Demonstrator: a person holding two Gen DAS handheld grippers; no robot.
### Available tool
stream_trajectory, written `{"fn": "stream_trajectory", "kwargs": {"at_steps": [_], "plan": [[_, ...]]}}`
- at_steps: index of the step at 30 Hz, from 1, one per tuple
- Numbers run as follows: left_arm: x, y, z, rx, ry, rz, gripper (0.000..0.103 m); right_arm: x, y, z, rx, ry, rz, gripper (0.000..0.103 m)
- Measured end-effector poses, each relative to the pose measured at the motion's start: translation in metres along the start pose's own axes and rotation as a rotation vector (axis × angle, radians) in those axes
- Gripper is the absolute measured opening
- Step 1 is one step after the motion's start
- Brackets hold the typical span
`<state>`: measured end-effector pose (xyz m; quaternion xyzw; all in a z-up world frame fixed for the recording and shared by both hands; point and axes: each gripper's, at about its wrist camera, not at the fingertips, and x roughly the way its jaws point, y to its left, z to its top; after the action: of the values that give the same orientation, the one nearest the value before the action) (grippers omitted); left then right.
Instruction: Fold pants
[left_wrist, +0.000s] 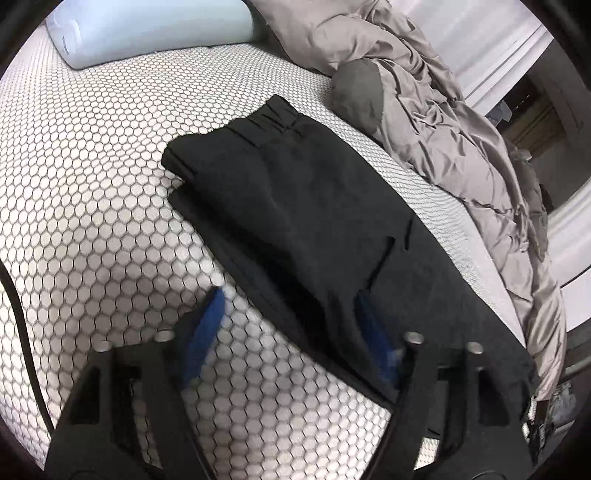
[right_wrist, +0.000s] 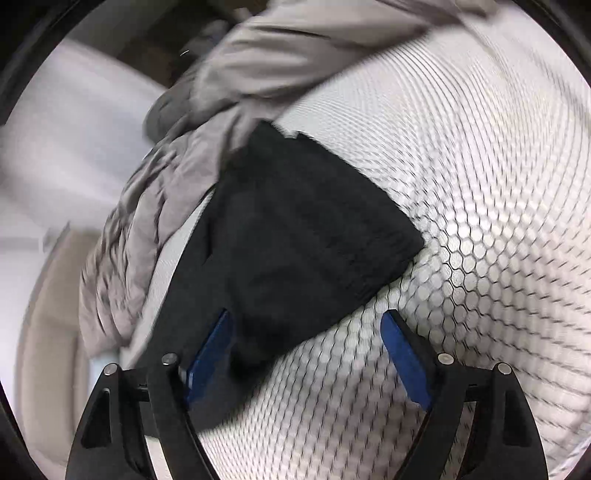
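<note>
While the black pants (left_wrist: 295, 206) lay folded on the bed (left_wrist: 92, 184), both tongs (left_wrist: 291, 321) (right_wrist: 306, 347) hung released; smoothing probably remained.

Bedroom: mattress (left_wrist: 92, 184), pillow (left_wrist: 147, 29), duvet (left_wrist: 443, 122).

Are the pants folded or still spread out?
Folded: the black pants lie doubled in layers on the mattress, waistband on top.
</note>
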<state>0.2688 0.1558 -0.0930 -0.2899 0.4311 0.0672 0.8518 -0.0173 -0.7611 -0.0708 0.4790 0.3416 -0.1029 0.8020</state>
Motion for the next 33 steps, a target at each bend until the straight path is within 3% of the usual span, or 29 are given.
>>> {"fn": "stream_trajectory", "kwargs": {"at_steps": [1,2,3,4,6,8,10,12,14,18,20,22,24,26,27,28,29,30,33], "plan": [[0.006,0.0,0.002,-0.005,0.0,0.003,0.042,0.001,-0.006,0.007,0.041,-0.033,0.003,0.065],[0.01,0.002,0.004,-0.014,0.007,-0.004,0.035,0.001,-0.008,0.012,0.051,-0.063,-0.004,0.052],[0.013,0.004,0.005,-0.019,0.009,-0.021,0.021,0.0,-0.007,0.015,0.039,-0.087,-0.011,0.032],[0.016,0.005,0.007,-0.021,0.009,-0.028,0.013,-0.004,0.001,0.018,-0.017,-0.114,-0.049,0.023],[0.021,0.009,0.01,-0.032,0.013,-0.033,0.01,-0.016,0.018,0.019,-0.121,-0.141,-0.055,0.014],[0.023,0.011,0.011,-0.032,0.013,-0.034,0.01,-0.027,0.028,0.022,-0.186,-0.175,-0.08,0.013],[0.025,0.01,0.012,-0.031,0.013,-0.031,0.011,-0.029,0.022,0.026,-0.174,-0.187,-0.145,0.016],[0.023,0.012,0.012,-0.045,0.014,-0.036,0.011,-0.024,0.005,0.025,-0.093,-0.164,-0.214,0.038],[0.016,0.016,0.01,-0.077,0.032,-0.06,0.018,-0.025,-0.007,0.023,-0.016,-0.157,-0.169,0.049],[0.005,0.013,0.006,-0.104,0.078,-0.146,0.043,-0.034,-0.011,0.01,0.011,-0.083,-0.033,0.063],[0.004,0.006,0.003,-0.084,0.093,-0.175,0.05,-0.029,-0.006,-0.002,0.005,-0.025,0.046,0.066],[0.012,0.001,0.001,-0.075,0.104,-0.183,0.061,-0.016,0.0,-0.005,-0.008,0.016,0.072,0.067],[0.025,-0.001,0.0,-0.09,0.115,-0.169,0.061,-0.001,0.004,-0.002,-0.007,0.032,0.049,0.067],[0.031,-0.005,0.003,-0.095,0.067,-0.177,0.061,0.02,0.01,0.003,0.019,0.033,0.056,0.067],[0.033,-0.007,0.005,-0.094,0.053,-0.178,0.049,0.027,0.013,0.006,0.022,0.009,0.048,0.063],[0.036,-0.009,0.007,-0.094,0.035,-0.157,0.021,0.031,0.015,0.008,0.015,-0.021,0.034,0.058],[0.04,-0.009,0.009,-0.095,0.033,-0.145,0.01,0.033,0.015,0.007,0.011,-0.041,0.018,0.046],[0.046,-0.008,0.011,-0.099,0.037,-0.154,0.002,0.037,0.016,0.008,0.013,-0.053,0.005,0.036],[0.042,-0.01,0.013,-0.085,0.012,-0.16,0.0,0.04,0.03,-0.001,-0.043,-0.091,-0.007,0.016]]}}
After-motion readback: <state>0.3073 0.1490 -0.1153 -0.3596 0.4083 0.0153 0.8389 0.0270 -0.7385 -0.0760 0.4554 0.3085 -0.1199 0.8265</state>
